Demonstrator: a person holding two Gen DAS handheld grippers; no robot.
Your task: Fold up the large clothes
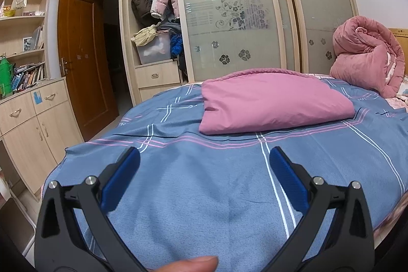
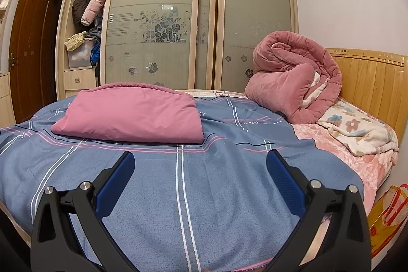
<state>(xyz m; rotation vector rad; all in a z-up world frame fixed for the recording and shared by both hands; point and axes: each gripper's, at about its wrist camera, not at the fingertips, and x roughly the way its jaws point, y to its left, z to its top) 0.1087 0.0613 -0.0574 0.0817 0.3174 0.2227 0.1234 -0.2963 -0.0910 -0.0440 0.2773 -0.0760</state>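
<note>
Left wrist view, left to right: shelves (image 1: 24,42) with books, brown door (image 1: 81,63), open wardrobe bay (image 1: 155,24) with hanging jackets and a heap of clothes on a clear bin. Frosted sliding doors (image 1: 229,17) further right.

Bed: blue plaid sheet (image 1: 204,195) spread flat over most of the mattress, a few soft wrinkles. Folded pink cloth (image 1: 270,103) lies on the sheet's far half. Rolled pink quilt (image 1: 367,55) at far right, near the headboard end.

Left tool (image 1: 204,162): jaws wide apart, nothing between them, hovering over the near part of the sheet. A fingertip (image 1: 193,263) shows at bottom edge.

Right wrist view: pink cloth (image 2: 132,114) sits left of centre, quilt (image 2: 293,78) right of it, apart. Floral blanket (image 2: 357,129) bunched beside the quilt, against the wooden headboard (image 2: 369,78). Yellow-red bag (image 2: 387,216) on the floor at the right.

Right tool (image 2: 200,161): jaws wide, empty, above the sheet (image 2: 204,195) near its front edge.
</note>
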